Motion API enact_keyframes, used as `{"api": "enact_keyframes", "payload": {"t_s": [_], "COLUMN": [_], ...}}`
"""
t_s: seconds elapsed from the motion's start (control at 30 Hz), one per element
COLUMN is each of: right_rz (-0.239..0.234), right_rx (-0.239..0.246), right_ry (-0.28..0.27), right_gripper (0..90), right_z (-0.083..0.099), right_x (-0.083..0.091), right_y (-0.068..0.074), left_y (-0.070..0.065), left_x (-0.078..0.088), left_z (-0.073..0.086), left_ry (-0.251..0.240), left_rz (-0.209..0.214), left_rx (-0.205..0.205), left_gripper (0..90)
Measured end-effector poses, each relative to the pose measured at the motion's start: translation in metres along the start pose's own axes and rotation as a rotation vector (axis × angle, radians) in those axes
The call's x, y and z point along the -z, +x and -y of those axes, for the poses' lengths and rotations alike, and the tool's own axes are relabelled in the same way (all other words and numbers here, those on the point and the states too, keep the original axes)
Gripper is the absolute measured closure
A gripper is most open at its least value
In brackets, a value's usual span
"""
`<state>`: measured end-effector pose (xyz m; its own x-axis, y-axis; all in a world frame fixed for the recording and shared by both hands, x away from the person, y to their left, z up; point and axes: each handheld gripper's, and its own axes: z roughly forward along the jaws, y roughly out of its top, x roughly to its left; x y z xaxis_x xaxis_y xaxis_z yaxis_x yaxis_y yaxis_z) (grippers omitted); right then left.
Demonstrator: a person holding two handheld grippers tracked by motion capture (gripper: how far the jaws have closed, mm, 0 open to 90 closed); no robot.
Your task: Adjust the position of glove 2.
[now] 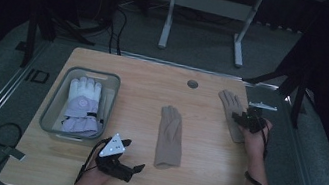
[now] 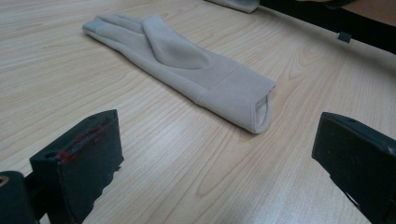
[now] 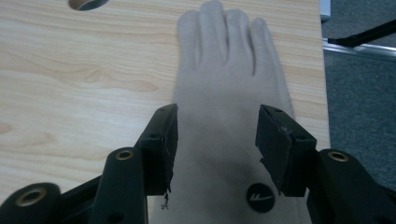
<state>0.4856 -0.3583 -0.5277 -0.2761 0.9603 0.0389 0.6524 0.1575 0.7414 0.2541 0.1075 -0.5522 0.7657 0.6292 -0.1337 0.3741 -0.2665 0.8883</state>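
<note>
The beige glove [image 3: 229,93] lies near the worktop's right edge, fingers toward the far edge, long axis running away from the person; the right tool [image 3: 215,135] straddles its cuff, jaws spread (nothing pinched); the left tool [image 2: 210,154], likewise spread, faces the middle glove [image 2: 187,65].

Two beige gloves [image 1: 170,136] [image 1: 232,115] are counted on the bench [image 1: 154,78], one white glove [image 1: 82,106] in one grey bin [image 1: 52,104] at nine o'clock.

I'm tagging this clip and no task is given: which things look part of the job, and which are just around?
Likely in the job:
beige glove at the table's middle
beige glove near the right edge
grey bin
white-and-lilac glove in the bin
left gripper
right gripper

Just around:
cable hole in the table
</note>
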Motion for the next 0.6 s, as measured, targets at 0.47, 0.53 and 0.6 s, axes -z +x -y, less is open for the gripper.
{"api": "enact_keyframes", "payload": {"t_s": [0.47, 0.53, 0.6], "right_rz": [0.047, 0.047, 0.045], "right_rx": [0.023, -0.008, -0.027], "right_ry": [0.061, 0.066, 0.069], "right_gripper": [59.9, 77.9, 79.8], "right_z": [0.009, 0.009, 0.009], "right_x": [-0.017, -0.015, -0.014], "right_y": [-0.004, -0.003, -0.003], "left_y": [-0.001, -0.001, -0.001], "left_x": [-0.001, -0.001, -0.001], "left_z": [0.001, 0.001, 0.001], "left_ry": [0.005, 0.007, 0.008], "left_rz": [0.010, 0.009, 0.009], "left_rx": [-0.001, -0.002, 0.004], "left_gripper": [1.7, 1.7, 1.7]}}
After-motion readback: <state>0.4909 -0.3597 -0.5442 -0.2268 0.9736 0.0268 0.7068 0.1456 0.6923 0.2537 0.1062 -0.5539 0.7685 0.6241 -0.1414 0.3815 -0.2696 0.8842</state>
